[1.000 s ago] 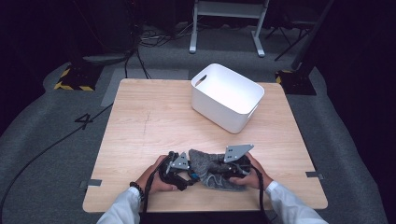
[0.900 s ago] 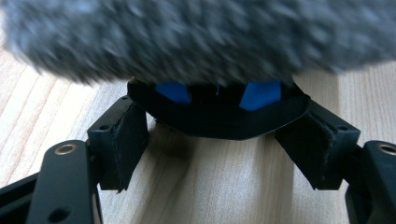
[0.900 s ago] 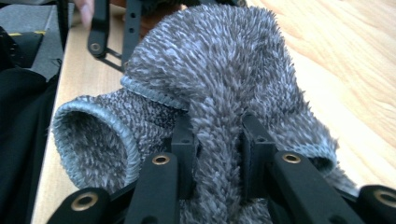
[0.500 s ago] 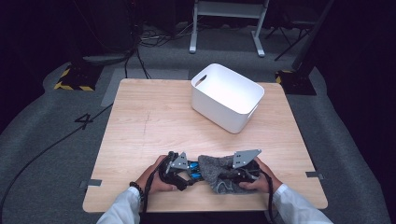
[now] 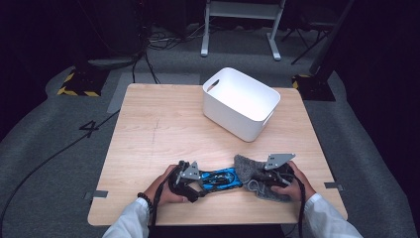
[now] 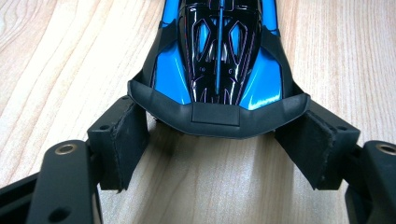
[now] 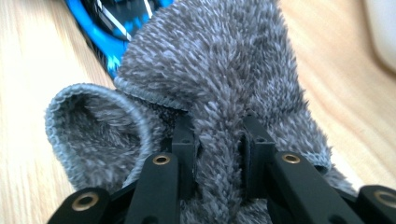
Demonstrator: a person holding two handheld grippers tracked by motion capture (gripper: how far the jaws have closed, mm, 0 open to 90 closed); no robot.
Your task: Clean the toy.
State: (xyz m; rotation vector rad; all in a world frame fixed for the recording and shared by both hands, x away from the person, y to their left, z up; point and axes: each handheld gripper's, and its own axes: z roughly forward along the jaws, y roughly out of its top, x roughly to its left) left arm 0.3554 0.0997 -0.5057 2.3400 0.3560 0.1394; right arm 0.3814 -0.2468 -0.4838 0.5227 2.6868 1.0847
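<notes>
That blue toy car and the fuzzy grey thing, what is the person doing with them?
A person works at a wooden table with a gripper in each hand. The left gripper is shut on one end of the blue toy car, which lies flat on the table. The right gripper pinches a fold of the fluffy grey cloth, whose edge lies over the car's other end. A white bin sits farther back.

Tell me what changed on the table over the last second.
The right claw, shut on the fuzzy grey cloth, dragged it rightward off the blue and black toy car, so the car, covered a second ago, now lies mostly bare. Nothing was newly gripped or let go. The left claw stayed in place, clamped on the car's end, and the white plastic bin did not move.
</notes>
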